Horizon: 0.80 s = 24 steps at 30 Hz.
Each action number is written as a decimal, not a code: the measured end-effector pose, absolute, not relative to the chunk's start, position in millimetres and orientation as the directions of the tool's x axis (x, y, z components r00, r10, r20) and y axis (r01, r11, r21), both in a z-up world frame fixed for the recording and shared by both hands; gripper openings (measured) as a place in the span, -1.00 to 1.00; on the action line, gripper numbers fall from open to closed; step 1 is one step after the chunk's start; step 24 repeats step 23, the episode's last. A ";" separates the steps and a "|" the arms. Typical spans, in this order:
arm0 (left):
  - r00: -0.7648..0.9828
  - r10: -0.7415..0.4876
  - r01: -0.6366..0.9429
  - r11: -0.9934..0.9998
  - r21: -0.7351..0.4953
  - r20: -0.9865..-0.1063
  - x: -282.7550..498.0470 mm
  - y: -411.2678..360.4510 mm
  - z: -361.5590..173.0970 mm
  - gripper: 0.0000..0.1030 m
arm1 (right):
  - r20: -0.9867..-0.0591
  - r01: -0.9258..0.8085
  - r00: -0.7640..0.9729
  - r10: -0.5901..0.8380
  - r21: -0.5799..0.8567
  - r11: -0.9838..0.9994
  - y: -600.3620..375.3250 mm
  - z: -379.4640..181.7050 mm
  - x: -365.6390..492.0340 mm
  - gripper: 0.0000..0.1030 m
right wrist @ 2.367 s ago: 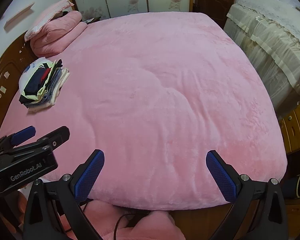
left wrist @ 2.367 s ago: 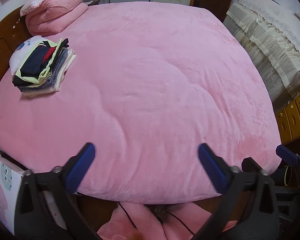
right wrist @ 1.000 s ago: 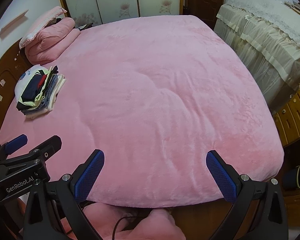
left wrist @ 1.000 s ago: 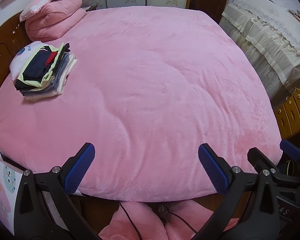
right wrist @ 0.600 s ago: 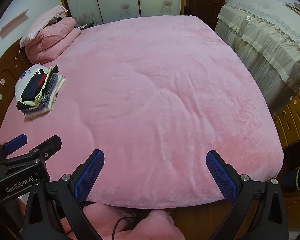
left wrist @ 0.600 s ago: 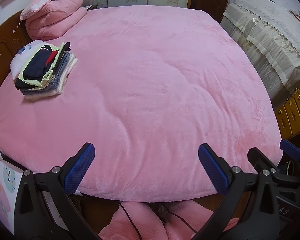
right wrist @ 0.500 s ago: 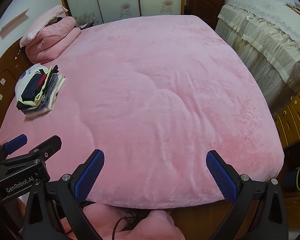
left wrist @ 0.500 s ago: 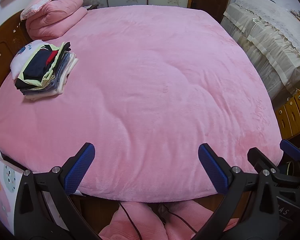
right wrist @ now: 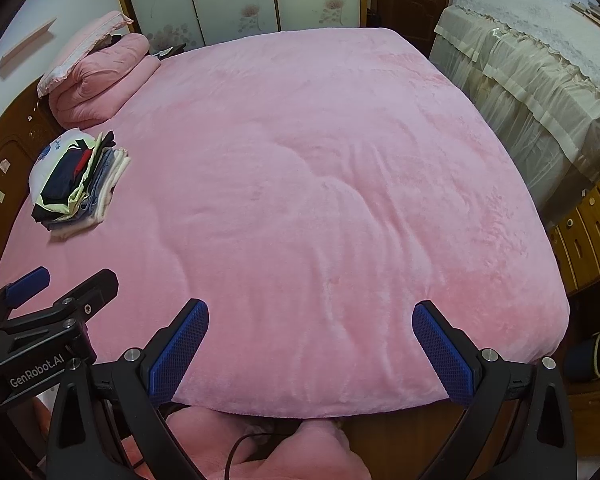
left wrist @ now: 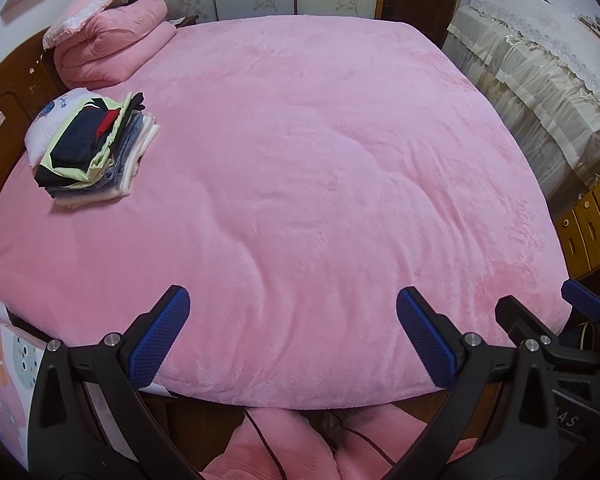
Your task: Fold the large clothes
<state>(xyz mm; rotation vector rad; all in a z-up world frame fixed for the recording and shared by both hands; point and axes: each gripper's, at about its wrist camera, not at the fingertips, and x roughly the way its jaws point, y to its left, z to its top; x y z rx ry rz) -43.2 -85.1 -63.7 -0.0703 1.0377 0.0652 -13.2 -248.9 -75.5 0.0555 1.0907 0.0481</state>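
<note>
A pile of folded clothes [left wrist: 94, 150] [right wrist: 80, 184], dark, pale green and blue, lies at the left side of a bed spread with a pink plush blanket [left wrist: 320, 168] [right wrist: 320, 184]. My left gripper [left wrist: 292, 338] hangs open over the bed's near edge, nothing between its blue pads. My right gripper [right wrist: 310, 350] is open too, also empty, above the same edge. Each gripper shows in the other's view: the right one at the right edge [left wrist: 548, 320], the left one at the lower left [right wrist: 48, 300]. A pink garment [left wrist: 284, 448] [right wrist: 284, 452] lies low in front of the bed.
A rolled pink quilt with a pillow on top [left wrist: 108, 44] [right wrist: 96, 76] sits at the far left corner by the wooden headboard [left wrist: 0, 108]. A cream lace-covered piece of furniture [left wrist: 540, 72] and wooden drawers [left wrist: 588, 224] stand to the right. A cable [left wrist: 268, 448] runs below.
Both grippers have stayed open and almost still over the last second. Compared with 2.4 s ago both views have shifted slightly, and the right gripper now shows more in the left view.
</note>
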 end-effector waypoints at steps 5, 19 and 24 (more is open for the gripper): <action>0.507 0.024 -0.087 0.996 -0.024 -0.862 -43.1 -83.2 -63.8 0.99 | -0.885 -0.012 0.461 0.064 0.066 0.998 -248.5 -75.6 -13.9 1.00; 0.502 0.035 -0.101 0.995 -0.019 -0.864 -41.9 -86.5 -63.5 0.99 | -0.886 -0.007 0.459 0.066 0.070 0.998 -246.5 -75.6 -16.3 1.00; 0.503 0.048 -0.110 0.994 -0.009 -0.863 -39.4 -90.1 -60.2 0.99 | -0.886 -0.023 0.457 0.076 0.074 0.997 -250.6 -76.7 -10.6 1.00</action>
